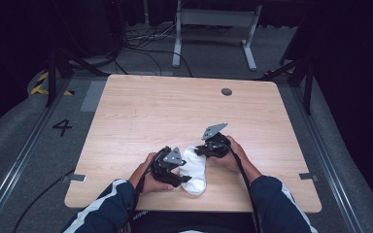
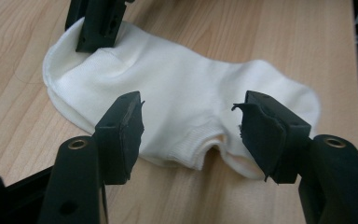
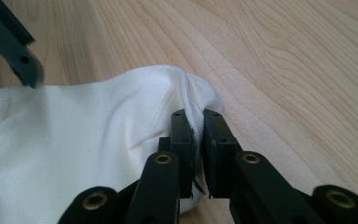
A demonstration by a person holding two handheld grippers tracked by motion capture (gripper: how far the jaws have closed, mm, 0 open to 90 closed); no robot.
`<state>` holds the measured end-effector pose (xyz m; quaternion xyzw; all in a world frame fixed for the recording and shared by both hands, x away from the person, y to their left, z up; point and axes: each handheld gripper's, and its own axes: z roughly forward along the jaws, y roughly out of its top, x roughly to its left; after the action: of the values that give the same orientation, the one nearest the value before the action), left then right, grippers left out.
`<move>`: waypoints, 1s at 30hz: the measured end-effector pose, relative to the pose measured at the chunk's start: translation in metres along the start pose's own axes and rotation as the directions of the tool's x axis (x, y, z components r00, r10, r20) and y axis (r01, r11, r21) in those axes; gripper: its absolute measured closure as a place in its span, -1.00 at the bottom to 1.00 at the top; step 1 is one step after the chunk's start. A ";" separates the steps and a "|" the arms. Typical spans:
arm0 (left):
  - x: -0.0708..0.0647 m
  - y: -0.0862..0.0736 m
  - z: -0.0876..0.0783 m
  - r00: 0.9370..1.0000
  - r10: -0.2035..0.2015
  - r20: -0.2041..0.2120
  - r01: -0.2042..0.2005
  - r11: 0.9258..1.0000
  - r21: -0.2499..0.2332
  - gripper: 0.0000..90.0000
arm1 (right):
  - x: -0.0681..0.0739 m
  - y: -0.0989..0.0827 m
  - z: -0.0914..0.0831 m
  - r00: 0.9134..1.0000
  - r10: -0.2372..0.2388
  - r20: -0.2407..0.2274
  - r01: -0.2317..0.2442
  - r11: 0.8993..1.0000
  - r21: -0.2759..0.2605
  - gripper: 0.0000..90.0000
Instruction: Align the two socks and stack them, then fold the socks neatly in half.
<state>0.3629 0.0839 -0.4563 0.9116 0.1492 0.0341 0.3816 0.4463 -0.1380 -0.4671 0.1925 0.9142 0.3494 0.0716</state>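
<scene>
A white ankle sock (image 1: 195,170) lies flat on the wooden table (image 1: 175,111) near its front edge. In the left gripper view the sock (image 2: 182,98) stretches across, its ribbed cuff opening toward the camera. My left gripper (image 2: 190,126) is open, its jaws spread on either side of the cuff, nothing between them. My right gripper (image 3: 198,122) is shut on the toe end of the sock (image 3: 74,140), pinching a fold of fabric. In the high view the left gripper (image 1: 187,178) sits at the sock's left side and the right gripper (image 1: 197,151) at its far end.
A dark round grommet (image 1: 227,91) sits at the far right of the table. Beyond the table stand a grey desk frame (image 1: 213,29) and cables on the floor. The person's sleeves (image 1: 111,204) come in from the bottom.
</scene>
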 end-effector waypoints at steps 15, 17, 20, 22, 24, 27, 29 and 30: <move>-0.015 -0.003 0.019 0.997 0.056 0.049 -0.057 0.998 0.027 -0.06 | -0.004 -0.007 -0.011 0.998 -0.005 0.068 0.006 1.000 -0.011 0.88; -0.014 -0.003 0.020 0.996 0.078 0.042 -0.080 0.996 0.034 -0.06 | -0.004 -0.008 -0.013 0.997 -0.004 0.074 0.005 1.000 -0.012 0.88; -0.013 -0.003 0.022 0.997 0.070 0.026 -0.071 0.997 0.032 -0.03 | -0.005 -0.009 -0.020 0.997 -0.005 0.081 0.007 1.000 -0.025 0.88; -0.014 -0.003 0.023 0.997 0.074 0.005 -0.074 0.997 0.027 0.00 | -0.005 -0.007 -0.026 0.997 -0.007 0.081 0.010 0.999 -0.046 0.88; -0.012 -0.003 0.024 0.998 0.065 -0.002 -0.065 0.998 0.021 0.04 | -0.005 -0.005 -0.030 0.996 -0.014 0.084 0.019 0.998 -0.055 0.88; -0.010 -0.003 0.025 0.999 0.052 0.000 -0.052 0.999 0.015 0.06 | -0.004 -0.004 -0.034 0.997 -0.016 0.081 0.023 0.997 -0.077 0.88; -0.008 -0.002 0.026 0.998 0.063 -0.011 -0.062 0.998 0.018 0.07 | -0.003 -0.003 -0.037 0.996 -0.024 0.086 0.031 0.997 -0.073 0.88; -0.007 -0.003 0.026 0.998 0.059 -0.012 -0.059 0.998 0.018 0.07 | -0.003 -0.003 -0.038 0.996 -0.024 0.087 0.030 0.997 -0.078 0.88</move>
<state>0.3600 0.0657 -0.4762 0.9186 0.1250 0.0499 0.3715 0.4382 -0.1648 -0.4405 0.1920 0.8983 0.3756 0.1231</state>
